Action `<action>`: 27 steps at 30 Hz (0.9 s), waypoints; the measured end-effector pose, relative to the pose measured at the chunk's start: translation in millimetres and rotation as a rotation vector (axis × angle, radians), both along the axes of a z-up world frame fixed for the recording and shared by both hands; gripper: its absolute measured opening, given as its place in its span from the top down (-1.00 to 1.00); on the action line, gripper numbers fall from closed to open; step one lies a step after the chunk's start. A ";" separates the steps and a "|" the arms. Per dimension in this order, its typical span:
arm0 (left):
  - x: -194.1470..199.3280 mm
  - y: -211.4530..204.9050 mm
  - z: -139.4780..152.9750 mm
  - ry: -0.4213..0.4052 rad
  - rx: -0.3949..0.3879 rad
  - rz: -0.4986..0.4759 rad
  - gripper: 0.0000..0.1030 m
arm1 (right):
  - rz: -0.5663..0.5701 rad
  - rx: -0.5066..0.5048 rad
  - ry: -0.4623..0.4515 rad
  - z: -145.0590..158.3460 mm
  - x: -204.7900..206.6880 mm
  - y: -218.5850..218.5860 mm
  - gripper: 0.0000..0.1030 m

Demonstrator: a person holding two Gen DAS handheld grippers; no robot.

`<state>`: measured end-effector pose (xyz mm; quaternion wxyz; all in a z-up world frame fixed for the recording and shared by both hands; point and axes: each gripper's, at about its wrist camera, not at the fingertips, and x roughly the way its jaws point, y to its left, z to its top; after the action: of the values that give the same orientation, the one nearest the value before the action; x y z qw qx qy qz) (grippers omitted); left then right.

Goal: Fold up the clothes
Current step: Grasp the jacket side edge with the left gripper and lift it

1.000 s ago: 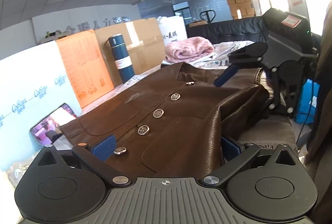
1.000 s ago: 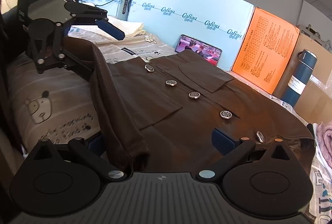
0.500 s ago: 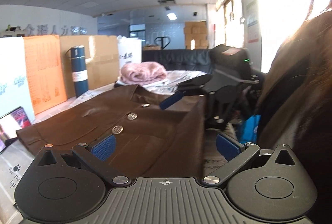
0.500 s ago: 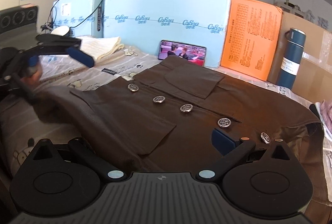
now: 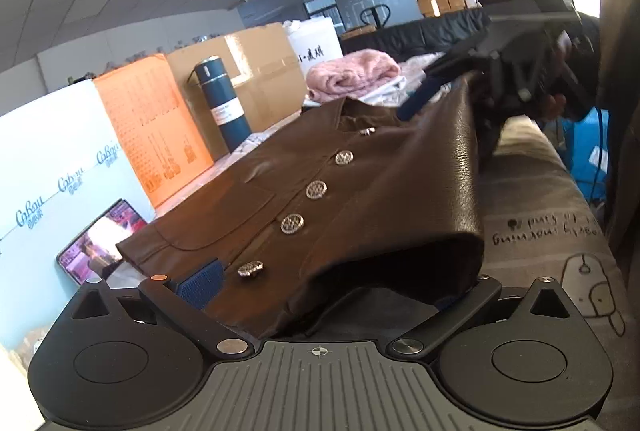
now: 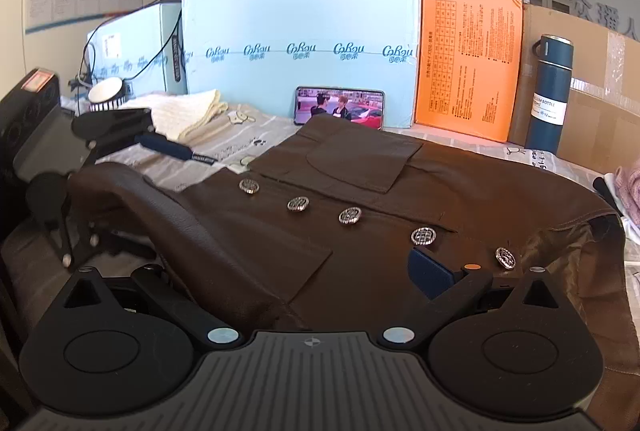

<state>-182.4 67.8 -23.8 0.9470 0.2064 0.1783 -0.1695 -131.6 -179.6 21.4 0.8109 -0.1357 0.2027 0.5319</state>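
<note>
A brown leather jacket with silver buttons lies front-up on the table; it also shows in the right wrist view. My left gripper has its jaws wide apart around the cuff end of the near sleeve, which is lifted off the table. My right gripper has its jaws wide apart around the shoulder end of the same sleeve. Each gripper appears in the other's view: the right at the far end of the sleeve, the left at the left.
A blue foam board, an orange board, a dark blue bottle and a phone stand at the table's back. A cream cloth lies left, a pink one right. The grey printed table cover is bare near me.
The sleeve has been lifted and carried over the jacket's front. Both grippers moved with it; the left camera swung up and then back down onto the jacket.
</note>
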 end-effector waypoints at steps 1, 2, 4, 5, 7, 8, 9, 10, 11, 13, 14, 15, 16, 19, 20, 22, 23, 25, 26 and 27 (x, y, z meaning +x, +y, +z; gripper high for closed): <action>-0.5 2.5 1.5 -0.011 -0.009 0.005 -1.00 | 0.010 -0.018 -0.014 -1.9 -3.5 -0.1 -1.00; -0.6 4.3 2.7 -0.019 -0.015 0.006 -0.93 | 0.024 -0.032 -0.023 -3.3 -6.9 -0.7 -1.00; -0.7 5.6 4.6 -0.011 -0.023 -0.035 -0.63 | 0.057 -0.061 -0.038 -6.9 -13.5 -1.6 -1.00; -2.0 4.3 4.6 -0.002 -0.020 -0.070 -0.30 | 0.067 -0.074 -0.045 -8.2 -16.2 -1.7 -1.00; -4.0 -1.1 3.7 0.014 -0.009 -0.140 0.24 | 0.071 -0.115 -0.067 -12.6 -20.6 -2.1 -1.00; -4.9 -4.1 2.7 0.019 -0.002 -0.163 0.36 | 0.064 -0.136 -0.076 -14.9 -21.3 -2.1 -1.00; -5.2 -5.1 2.1 0.019 -0.003 -0.168 0.39 | 0.051 -0.160 -0.086 -17.8 -21.5 -2.2 -1.00; -5.0 -4.5 2.2 0.015 -0.012 -0.164 0.40 | 0.038 -0.183 -0.096 -21.2 -20.9 -2.8 -1.00; -4.7 -4.0 2.2 0.012 -0.020 -0.160 0.40 | 0.026 -0.203 -0.104 -24.3 -20.4 -3.4 -1.00; -4.8 -2.2 4.2 -0.016 -0.043 -0.139 0.40 | 0.010 -0.208 -0.102 -27.1 -17.0 -5.6 -1.00; -5.0 -1.7 5.6 -0.032 -0.054 -0.130 0.40 | 0.001 -0.207 -0.102 -27.6 -15.4 -6.7 -1.00; -5.1 -1.5 6.6 -0.044 -0.062 -0.123 0.40 | -0.012 -0.211 -0.112 -28.0 -13.9 -8.0 -1.00; -4.9 -1.5 7.3 -0.052 -0.067 -0.116 0.40 | -0.028 -0.215 -0.125 -28.5 -12.1 -9.6 -1.00; -4.2 -0.8 8.1 -0.068 -0.078 -0.109 0.50 | -0.122 -0.240 -0.174 -30.6 1.7 -19.5 -1.00; -3.7 -0.2 8.4 -0.072 -0.083 -0.108 0.53 | -0.166 -0.250 -0.183 -31.1 8.0 -25.4 -0.98; -2.2 1.2 8.9 -0.076 -0.094 -0.100 0.57 | -0.229 -0.261 -0.211 -31.7 15.7 -35.2 -0.87; -1.5 1.7 9.1 -0.078 -0.097 -0.096 0.59 | -0.253 -0.263 -0.229 -31.9 18.1 -39.4 -0.58; -1.3 2.1 9.8 -0.083 -0.103 -0.087 0.61 | -0.266 -0.242 -0.243 -30.9 19.2 -44.7 -0.06; -1.5 2.7 10.1 -0.084 -0.108 -0.084 0.62 | -0.245 -0.214 -0.237 -29.8 17.4 -46.2 0.17; -1.7 3.3 10.4 -0.084 -0.116 -0.080 0.62 | -0.215 -0.183 -0.223 -28.7 15.7 -46.8 0.26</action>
<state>-184.1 71.1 -13.4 0.9564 0.1653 0.1199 -0.2087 -115.9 -226.4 -7.4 0.8649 -0.2445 0.1723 0.4031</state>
